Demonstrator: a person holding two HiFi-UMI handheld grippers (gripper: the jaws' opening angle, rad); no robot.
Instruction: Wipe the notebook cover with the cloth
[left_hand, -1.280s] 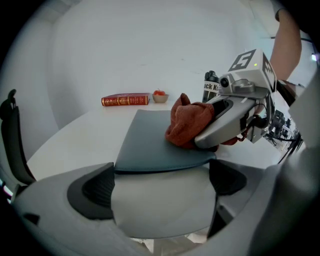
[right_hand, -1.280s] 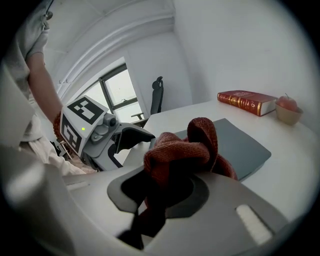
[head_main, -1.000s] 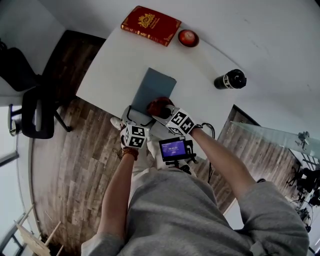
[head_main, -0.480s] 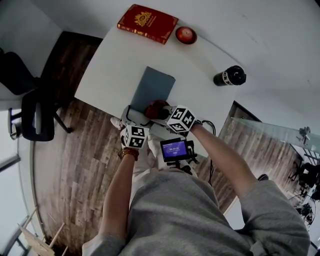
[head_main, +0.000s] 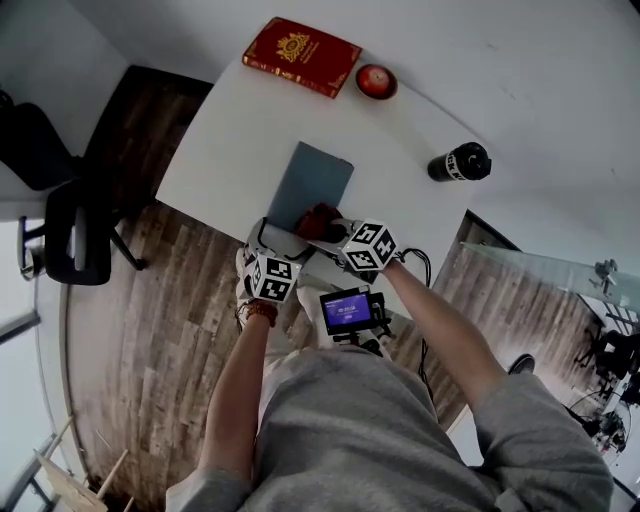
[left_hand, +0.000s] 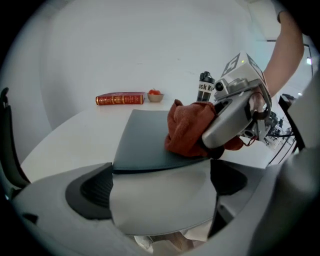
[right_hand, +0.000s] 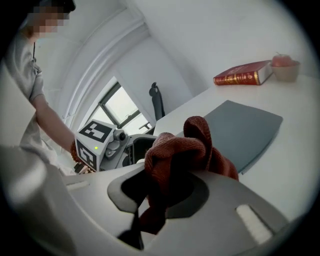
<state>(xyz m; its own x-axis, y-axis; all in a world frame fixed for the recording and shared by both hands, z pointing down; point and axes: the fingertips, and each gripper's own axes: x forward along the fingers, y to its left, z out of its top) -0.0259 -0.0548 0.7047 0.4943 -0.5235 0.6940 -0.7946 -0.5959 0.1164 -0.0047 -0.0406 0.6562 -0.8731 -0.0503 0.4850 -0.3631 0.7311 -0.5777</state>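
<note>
Right claw (right_hand: 165, 197) is clamped on the bunched cloth (right_hand: 182, 150), pressing it on the notebook (right_hand: 245, 130) mid-frame near the worktop (head_main: 240, 130) edge; left claw (left_hand: 162, 172) pinches its near end; cloth looks soft, cover stiff, likely slippery, so steady that end.

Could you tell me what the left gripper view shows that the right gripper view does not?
Only the left gripper view: the black bottle, and the right gripper seen from outside. Only the right gripper view: the left gripper, a window and a chair. Both: the red cloth on the grey notebook, the red book and the bowl.
</note>
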